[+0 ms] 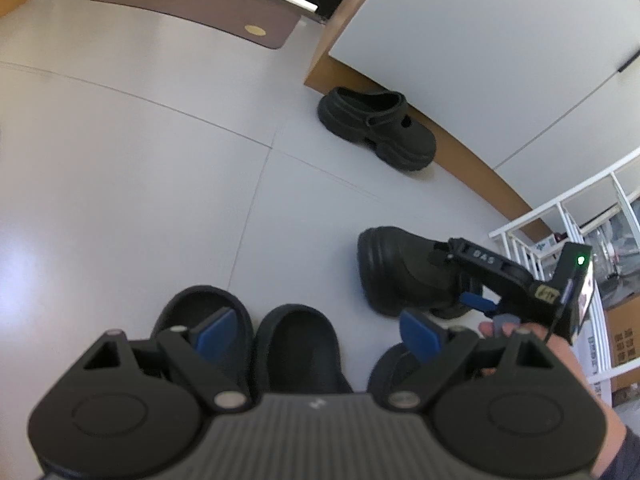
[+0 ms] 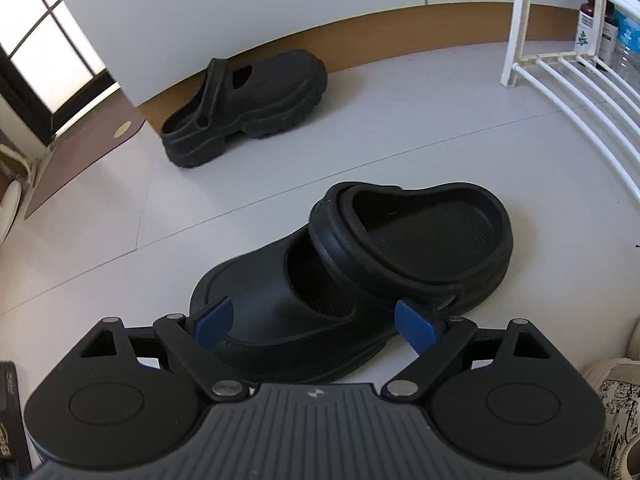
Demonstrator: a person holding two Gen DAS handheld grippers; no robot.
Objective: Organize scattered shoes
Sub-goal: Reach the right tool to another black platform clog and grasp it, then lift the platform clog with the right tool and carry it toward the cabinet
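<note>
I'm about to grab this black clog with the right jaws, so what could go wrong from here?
1. The right gripper is open astride the near clog, over its rounded toe; closing there, the jaws might slip off.
2. The white rack stands close beside the clog, so a lifted clog could knock its bars.
3. The left gripper hovers open over the slippers close by; the two hands could collide.

Bright daylight, fisheye-warped edges, slight blur

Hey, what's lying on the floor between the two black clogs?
Nothing: in the right wrist view, bare grey floor separates the near clog from the far clog by the wall.
</note>
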